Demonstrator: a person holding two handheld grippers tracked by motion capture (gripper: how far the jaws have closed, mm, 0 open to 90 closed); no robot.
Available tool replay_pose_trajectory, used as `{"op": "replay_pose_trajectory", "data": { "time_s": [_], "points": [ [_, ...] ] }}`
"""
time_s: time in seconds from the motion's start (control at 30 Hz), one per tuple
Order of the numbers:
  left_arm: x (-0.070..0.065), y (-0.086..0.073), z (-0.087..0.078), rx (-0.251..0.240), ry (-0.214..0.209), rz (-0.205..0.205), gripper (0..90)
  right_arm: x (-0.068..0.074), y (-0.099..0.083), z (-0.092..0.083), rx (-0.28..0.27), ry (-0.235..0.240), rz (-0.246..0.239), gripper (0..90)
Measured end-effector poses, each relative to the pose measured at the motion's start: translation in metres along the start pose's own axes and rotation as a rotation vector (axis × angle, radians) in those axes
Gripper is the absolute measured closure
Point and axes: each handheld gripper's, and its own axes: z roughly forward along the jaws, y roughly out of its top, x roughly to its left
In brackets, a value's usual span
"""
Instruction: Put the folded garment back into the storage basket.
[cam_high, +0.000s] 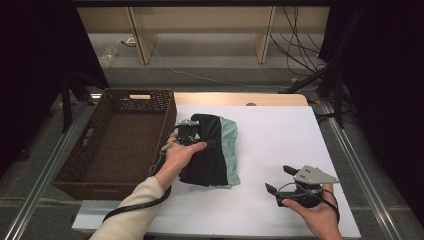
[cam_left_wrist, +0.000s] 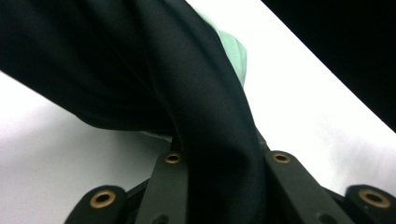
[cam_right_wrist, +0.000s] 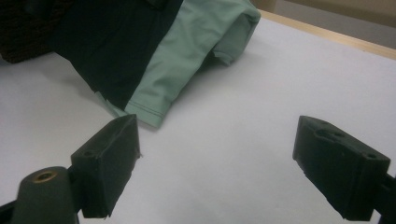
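Observation:
A folded black garment (cam_high: 207, 152) lies on a mint-green one (cam_high: 231, 145) on the white table top (cam_high: 280, 135), just right of the basket. My left gripper (cam_high: 189, 131) is at the pile's upper left edge, shut on a fold of the black cloth. The left gripper view has that black cloth (cam_left_wrist: 187, 70) bunched between my left gripper's (cam_left_wrist: 226, 156) jaws, with green cloth (cam_left_wrist: 233, 46) behind. My right gripper (cam_high: 279, 179) hovers open and empty near the front right. In its own view, my right gripper (cam_right_wrist: 217, 140) faces the black (cam_right_wrist: 116, 42) and green (cam_right_wrist: 187, 42) garments.
A dark brown wicker basket (cam_high: 75, 160) with nothing in it stands along the table's left side, its corner showing as dark wicker (cam_right_wrist: 18, 37). Bare white surface lies to the right of the garments. Cables and stand legs (cam_high: 310, 75) are on the floor beyond the table.

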Motion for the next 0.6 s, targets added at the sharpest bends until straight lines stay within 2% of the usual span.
{"op": "replay_pose_trajectory", "data": {
  "time_s": [0.3,0.6],
  "points": [
    [-0.005,0.004,-0.01,0.011,0.023,0.04,77.3,0.001,0.0,0.0,-0.001,0.0,-0.001,15.6],
    [-0.012,0.01,-0.023,0.0,0.035,0.07,77.3,0.0,0.0,0.0,-0.006,-0.003,-0.002,15.6]
  ]
}}
